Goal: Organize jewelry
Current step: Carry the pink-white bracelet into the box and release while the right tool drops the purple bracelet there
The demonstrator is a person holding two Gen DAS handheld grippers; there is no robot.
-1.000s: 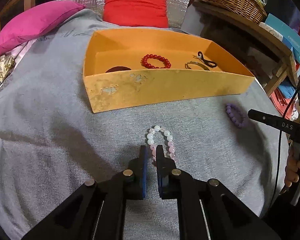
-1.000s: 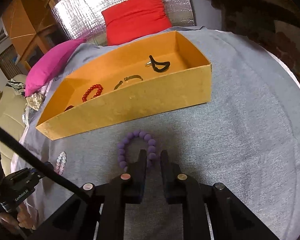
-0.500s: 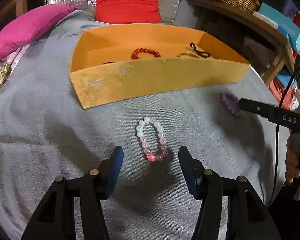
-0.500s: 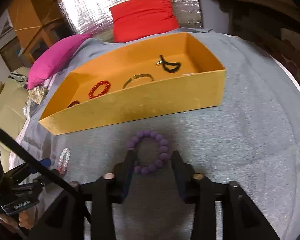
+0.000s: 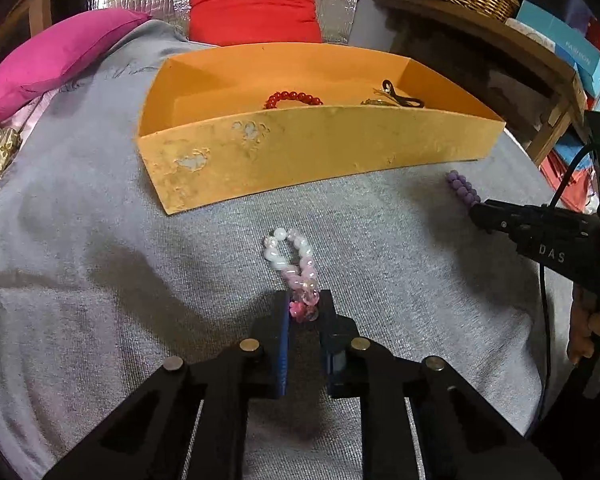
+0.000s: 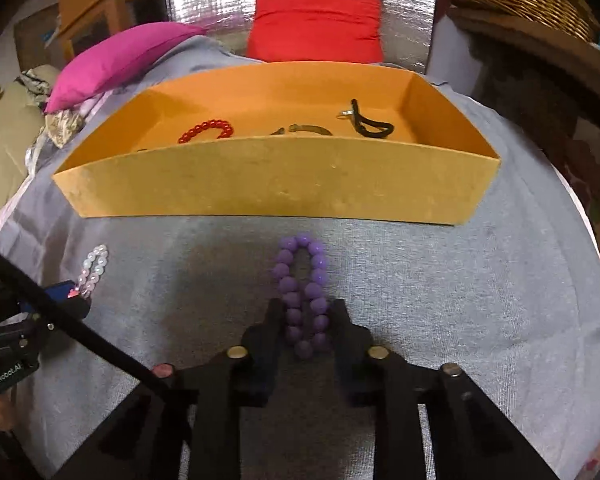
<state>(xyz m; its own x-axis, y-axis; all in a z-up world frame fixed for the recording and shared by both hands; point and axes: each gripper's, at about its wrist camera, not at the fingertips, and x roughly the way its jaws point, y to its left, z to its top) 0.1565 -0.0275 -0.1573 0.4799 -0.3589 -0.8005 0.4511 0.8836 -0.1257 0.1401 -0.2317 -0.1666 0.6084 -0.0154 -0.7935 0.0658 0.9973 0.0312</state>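
Left gripper [image 5: 304, 310]: newly closed from wide onto pink-and-white glass-bead bracelet [image 5: 292, 264]. Right gripper [image 6: 305, 326]: likewise pinching purple round-bead bracelet [image 6: 302, 280], squeezed narrow. Both ready for orange cardboard tray [image 6: 260, 184].

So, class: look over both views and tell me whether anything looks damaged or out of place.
The orange box has its front wall scuffed, with pale patches where the surface has peeled near the left end. Both bracelets are squeezed out of round: the pink one in the left tongs, the purple one in the right tongs.
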